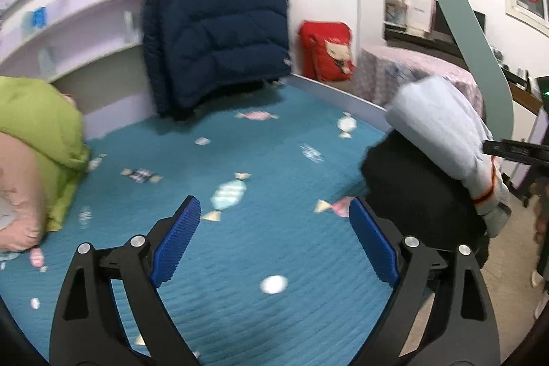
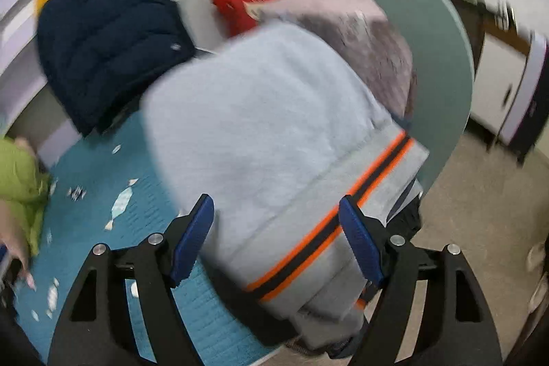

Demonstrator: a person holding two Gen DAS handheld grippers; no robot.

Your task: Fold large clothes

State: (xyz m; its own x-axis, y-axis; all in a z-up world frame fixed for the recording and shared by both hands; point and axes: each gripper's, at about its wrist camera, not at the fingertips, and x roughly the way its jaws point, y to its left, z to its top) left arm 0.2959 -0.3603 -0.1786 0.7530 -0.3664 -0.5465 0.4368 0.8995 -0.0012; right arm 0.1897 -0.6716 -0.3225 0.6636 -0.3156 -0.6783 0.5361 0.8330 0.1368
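A folded light grey garment [image 2: 267, 126] with an orange and dark stripe at its hem lies on a black garment at the bed's right edge; it also shows in the left wrist view [image 1: 442, 143]. My right gripper [image 2: 276, 222] is open, its blue pads on either side of the grey garment's hem, not closed on it. My left gripper [image 1: 274, 222] is open and empty above the teal bedspread [image 1: 240, 228]. A navy and yellow puffer jacket [image 1: 216, 36] leans at the back of the bed, also in the right wrist view [image 2: 109, 33].
A green and pink bundle [image 1: 37, 153] lies at the bed's left. A red cushion [image 1: 326, 50] stands behind the bed by the wall. A curved pale green panel [image 2: 429, 40] rises at the right. Beige floor [image 2: 480, 211] lies beyond the bed's edge.
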